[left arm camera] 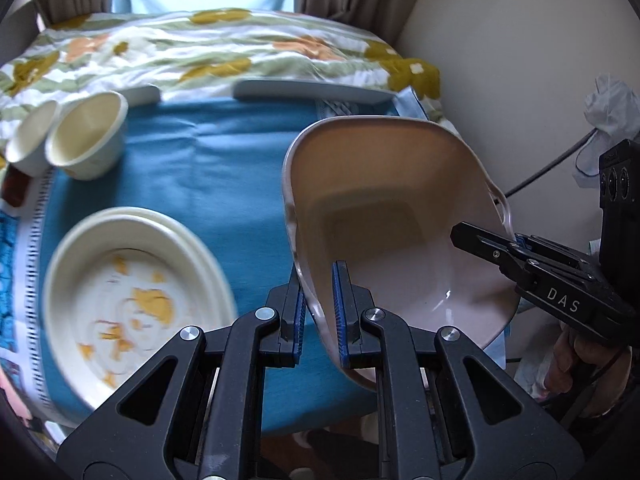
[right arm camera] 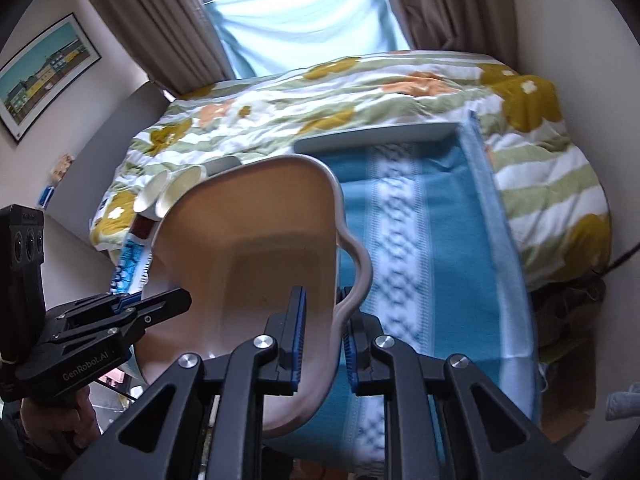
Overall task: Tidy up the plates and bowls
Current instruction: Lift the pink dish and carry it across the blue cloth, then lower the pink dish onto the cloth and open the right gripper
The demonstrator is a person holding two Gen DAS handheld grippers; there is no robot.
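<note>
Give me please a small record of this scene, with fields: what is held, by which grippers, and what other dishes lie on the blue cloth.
held item: pink square dish, lifted and tilted above the blue cloth
left gripper: shut on the dish's near rim
right gripper: shut on the rim by the wavy handle
other dishes: stack of cream oval plates, two cream cups, grey tray at the far edge
under the cloth: floral quilt
</note>
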